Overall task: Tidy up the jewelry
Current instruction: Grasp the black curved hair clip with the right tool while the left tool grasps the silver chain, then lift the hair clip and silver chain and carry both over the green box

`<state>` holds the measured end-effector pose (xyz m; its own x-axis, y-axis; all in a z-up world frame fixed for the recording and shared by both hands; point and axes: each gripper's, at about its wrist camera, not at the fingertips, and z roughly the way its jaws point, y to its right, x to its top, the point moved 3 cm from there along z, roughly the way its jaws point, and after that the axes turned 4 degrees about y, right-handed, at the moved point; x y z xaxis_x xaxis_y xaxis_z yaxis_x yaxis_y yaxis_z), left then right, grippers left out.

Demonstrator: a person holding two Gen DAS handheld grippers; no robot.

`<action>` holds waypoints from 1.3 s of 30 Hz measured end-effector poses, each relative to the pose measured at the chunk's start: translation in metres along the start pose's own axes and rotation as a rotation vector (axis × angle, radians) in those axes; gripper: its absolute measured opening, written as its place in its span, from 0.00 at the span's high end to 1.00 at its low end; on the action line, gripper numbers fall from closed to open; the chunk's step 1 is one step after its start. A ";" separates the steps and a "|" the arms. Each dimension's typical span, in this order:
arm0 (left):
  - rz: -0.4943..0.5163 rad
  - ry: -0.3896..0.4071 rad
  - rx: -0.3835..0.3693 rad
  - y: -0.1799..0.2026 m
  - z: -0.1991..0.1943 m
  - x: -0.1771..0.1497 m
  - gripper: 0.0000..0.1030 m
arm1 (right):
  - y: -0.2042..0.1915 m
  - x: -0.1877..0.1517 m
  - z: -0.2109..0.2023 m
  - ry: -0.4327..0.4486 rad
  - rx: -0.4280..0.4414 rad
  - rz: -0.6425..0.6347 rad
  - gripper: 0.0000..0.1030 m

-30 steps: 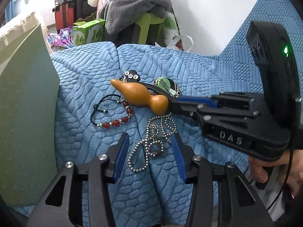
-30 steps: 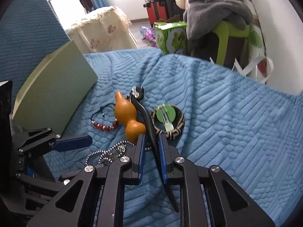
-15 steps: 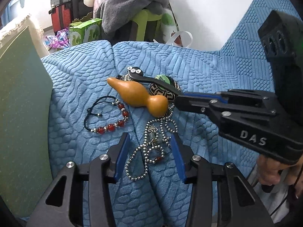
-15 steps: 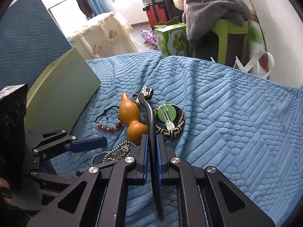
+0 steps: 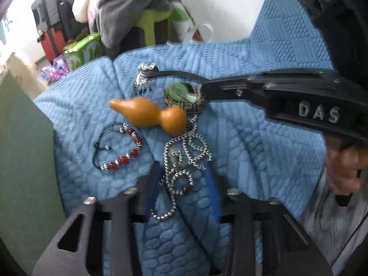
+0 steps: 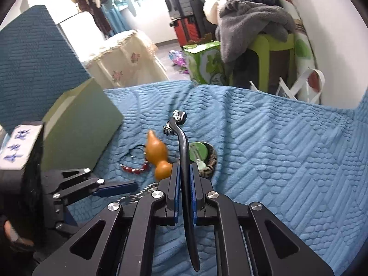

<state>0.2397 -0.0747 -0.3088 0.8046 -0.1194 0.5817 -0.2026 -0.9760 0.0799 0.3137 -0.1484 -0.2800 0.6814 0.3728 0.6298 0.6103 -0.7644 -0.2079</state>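
My right gripper [image 6: 184,172] is shut on a black hair stick [image 6: 182,142] with a jewelled, tasselled head, held above the blue quilt; it also shows in the left wrist view [image 5: 174,74]. My left gripper [image 5: 181,181] is open, its fingers on either side of a silver bead chain [image 5: 184,156]. Beyond it lie an orange gourd [image 5: 151,115], a red bead bracelet on black cord [image 5: 122,151], and a woven bangle with a green piece in it [image 5: 184,96]. The gourd [image 6: 158,154] and bangle [image 6: 204,158] also show in the right wrist view.
A green box [image 6: 80,128] stands at the left on the blue quilt [image 6: 276,161]. Beyond the quilt's far edge are a green stool with grey clothes [image 6: 264,39], a green carton [image 6: 204,64] and a red suitcase [image 6: 186,32].
My right gripper has lifted the hair stick higher and away from the gourd. My left gripper has moved forward around the silver chain.
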 end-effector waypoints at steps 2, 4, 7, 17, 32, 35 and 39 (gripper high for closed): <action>0.000 0.010 0.006 0.001 -0.001 -0.002 0.66 | 0.004 -0.001 0.000 -0.001 -0.015 0.015 0.94; -0.013 0.015 0.010 -0.001 -0.001 -0.002 0.72 | 0.006 -0.001 -0.003 0.002 -0.033 0.019 0.94; -0.038 0.020 0.035 -0.007 -0.003 -0.001 0.89 | 0.009 -0.002 -0.006 0.003 -0.053 0.027 0.94; -0.163 0.043 -0.025 -0.018 -0.019 -0.002 0.95 | 0.016 -0.008 -0.020 0.018 -0.129 0.059 0.94; -0.303 0.152 -0.069 -0.034 -0.084 0.009 0.96 | -0.010 -0.018 -0.059 0.032 -0.228 0.112 0.94; -0.303 0.180 -0.071 -0.030 -0.102 0.011 0.96 | -0.018 -0.022 -0.071 0.036 -0.251 0.128 0.94; -0.338 0.197 -0.072 -0.028 -0.127 0.007 0.96 | -0.030 -0.026 -0.088 0.047 -0.279 0.136 0.94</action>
<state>0.1803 -0.0253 -0.2042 0.7113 0.2510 0.6566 0.0111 -0.9380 0.3465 0.2418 -0.1814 -0.2242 0.7257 0.2372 0.6459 0.3762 -0.9228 -0.0838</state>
